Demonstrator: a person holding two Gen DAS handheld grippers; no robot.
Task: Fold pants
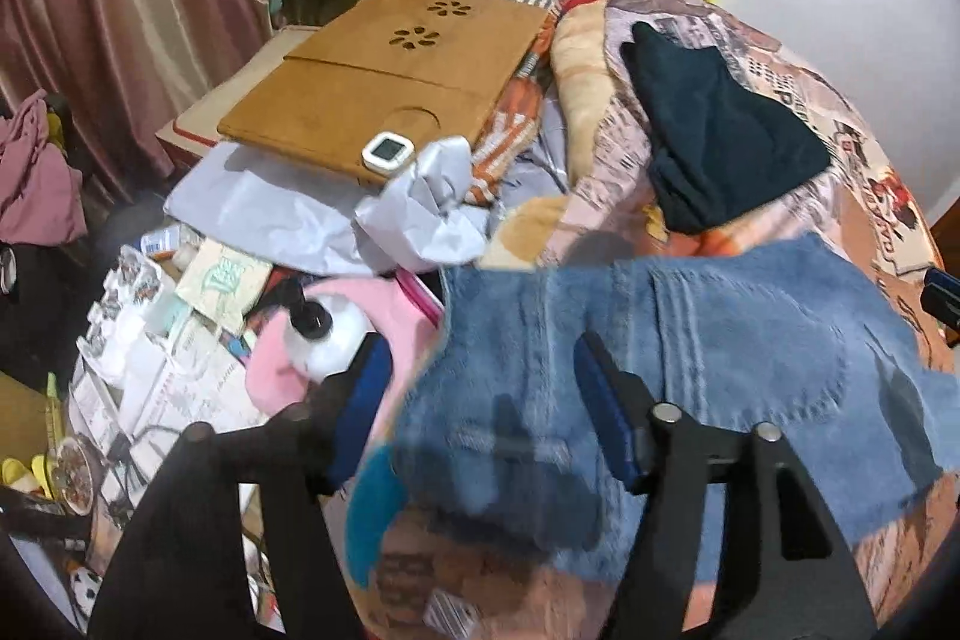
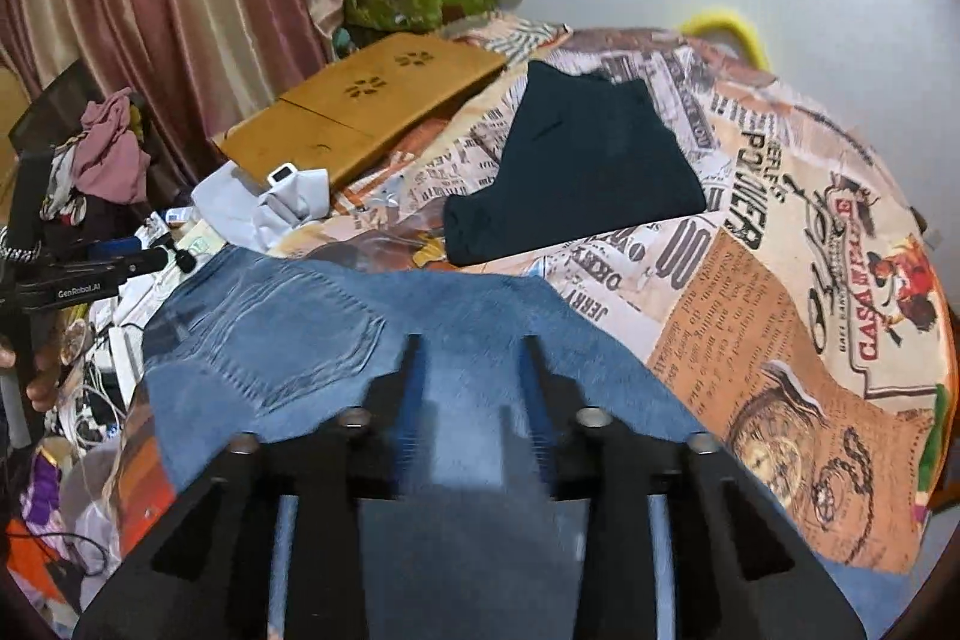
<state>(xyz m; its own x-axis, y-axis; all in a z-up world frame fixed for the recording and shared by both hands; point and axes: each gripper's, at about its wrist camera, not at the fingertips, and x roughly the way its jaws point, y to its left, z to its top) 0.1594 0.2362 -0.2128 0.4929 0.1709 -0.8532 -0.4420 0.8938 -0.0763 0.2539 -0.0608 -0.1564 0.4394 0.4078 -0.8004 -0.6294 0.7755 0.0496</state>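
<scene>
Both grippers are hovering with fingers spread, grasping nothing. Jeans are lying on the bed, running nine-to-three; right gripper is sitting over their middle, left gripper nearer the nine-o'clock edge.

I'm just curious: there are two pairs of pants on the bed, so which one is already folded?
The dark navy pants, a neat rectangle farther up the patterned bedspread. The blue denim jeans lie spread out beneath both grippers.
</scene>
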